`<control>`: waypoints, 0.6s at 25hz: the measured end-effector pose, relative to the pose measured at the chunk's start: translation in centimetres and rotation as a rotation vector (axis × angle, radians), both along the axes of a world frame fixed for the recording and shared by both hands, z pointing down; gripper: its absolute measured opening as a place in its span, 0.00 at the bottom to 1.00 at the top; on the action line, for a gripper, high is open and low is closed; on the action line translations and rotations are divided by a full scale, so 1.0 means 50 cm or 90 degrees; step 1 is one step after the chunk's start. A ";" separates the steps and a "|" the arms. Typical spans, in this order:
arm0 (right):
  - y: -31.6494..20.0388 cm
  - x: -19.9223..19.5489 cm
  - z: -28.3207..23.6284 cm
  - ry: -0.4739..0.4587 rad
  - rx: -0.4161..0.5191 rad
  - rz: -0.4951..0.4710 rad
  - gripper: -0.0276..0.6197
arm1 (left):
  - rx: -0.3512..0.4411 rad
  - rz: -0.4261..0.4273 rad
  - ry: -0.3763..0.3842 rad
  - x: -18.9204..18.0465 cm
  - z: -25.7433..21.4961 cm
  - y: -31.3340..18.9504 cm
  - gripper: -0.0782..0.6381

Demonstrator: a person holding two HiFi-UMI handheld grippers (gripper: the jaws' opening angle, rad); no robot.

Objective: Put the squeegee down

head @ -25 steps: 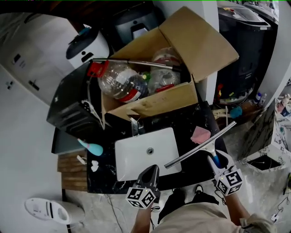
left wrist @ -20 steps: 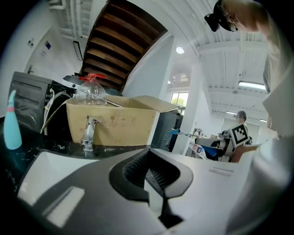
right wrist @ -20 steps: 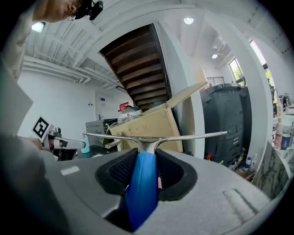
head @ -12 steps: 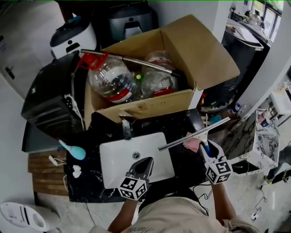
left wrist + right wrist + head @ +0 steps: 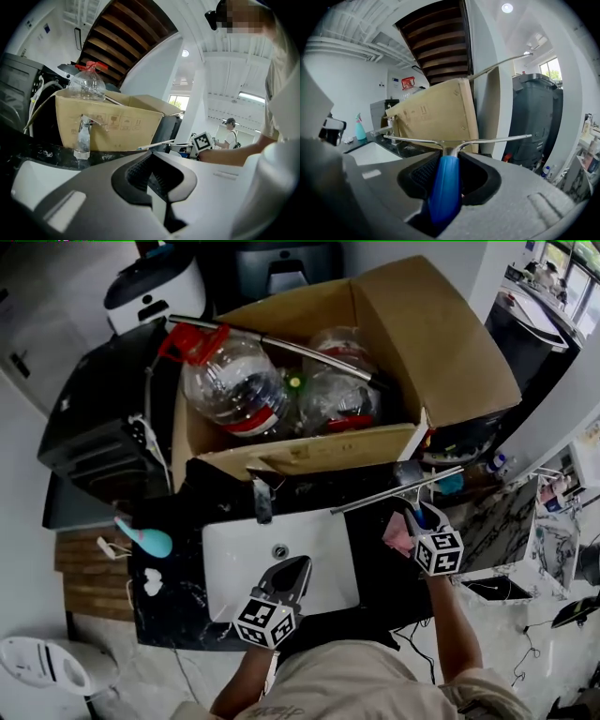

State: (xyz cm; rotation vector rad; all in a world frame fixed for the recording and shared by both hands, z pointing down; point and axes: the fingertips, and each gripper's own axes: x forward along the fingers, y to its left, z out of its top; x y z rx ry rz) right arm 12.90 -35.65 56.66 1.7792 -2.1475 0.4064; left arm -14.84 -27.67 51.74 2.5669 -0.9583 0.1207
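Observation:
My right gripper is shut on the blue handle of a squeegee. Its long metal blade lies crosswise above the black counter, just in front of the cardboard box. In the head view the blade runs from the sink's right back corner to the counter's right edge. My left gripper hangs over the front of the white sink, jaws shut with nothing between them.
A pink cloth lies on the counter under the right gripper. The faucet stands behind the sink. The box holds large plastic bottles. A teal spray bottle lies at the counter's left. A dark bin stands to the right.
The right gripper has carried the squeegee farther back and right, toward the cardboard box; the blade now sits level near the box front. The left gripper has stayed over the sink.

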 end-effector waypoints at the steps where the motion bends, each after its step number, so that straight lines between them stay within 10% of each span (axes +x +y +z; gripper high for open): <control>1: -0.013 0.004 0.019 0.005 -0.012 -0.003 0.24 | -0.002 -0.004 -0.006 0.001 0.002 -0.001 0.13; 15: -0.089 0.056 0.187 -0.087 -0.137 0.030 0.24 | -0.054 -0.043 -0.060 0.029 0.048 0.009 0.13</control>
